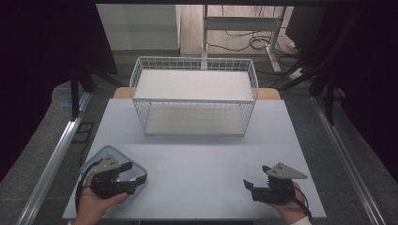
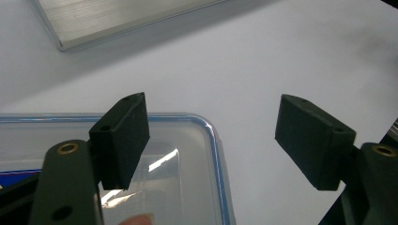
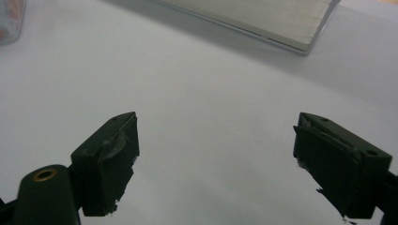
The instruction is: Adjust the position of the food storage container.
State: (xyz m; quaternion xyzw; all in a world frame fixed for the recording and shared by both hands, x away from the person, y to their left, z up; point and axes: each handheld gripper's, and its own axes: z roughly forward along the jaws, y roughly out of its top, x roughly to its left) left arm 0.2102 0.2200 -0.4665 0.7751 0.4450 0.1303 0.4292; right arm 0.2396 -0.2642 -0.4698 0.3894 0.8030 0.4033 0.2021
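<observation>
Tongs standing wide apart, both pairs, gripping nothing. Left gripper (image 1: 126, 172) hovering over the near-left corner of the table (image 1: 202, 154), 1 jaw above the clear plastic container (image 1: 94, 161) with the blue-edged lid, the other jaw hanging out past its rounded corner over bare tabletop. In the left gripper view, container (image 2: 187, 178) lying directly beneath and behind the left-hand jaw, its rim running between the 2 jaws. Right gripper (image 1: 248, 185) resting low at the near-right, well apart from the container, bare table ahead of its jaws. Wire basket (image 1: 195, 96) sitting far ahead of both.

Probably lining up a grasp on the container's edge. Doing it well: lowering squarely, straddling the rim rather than the corner curve, closing slowly on the slippery lid, keeping the right pair clear or ready to steady the far side.
</observation>
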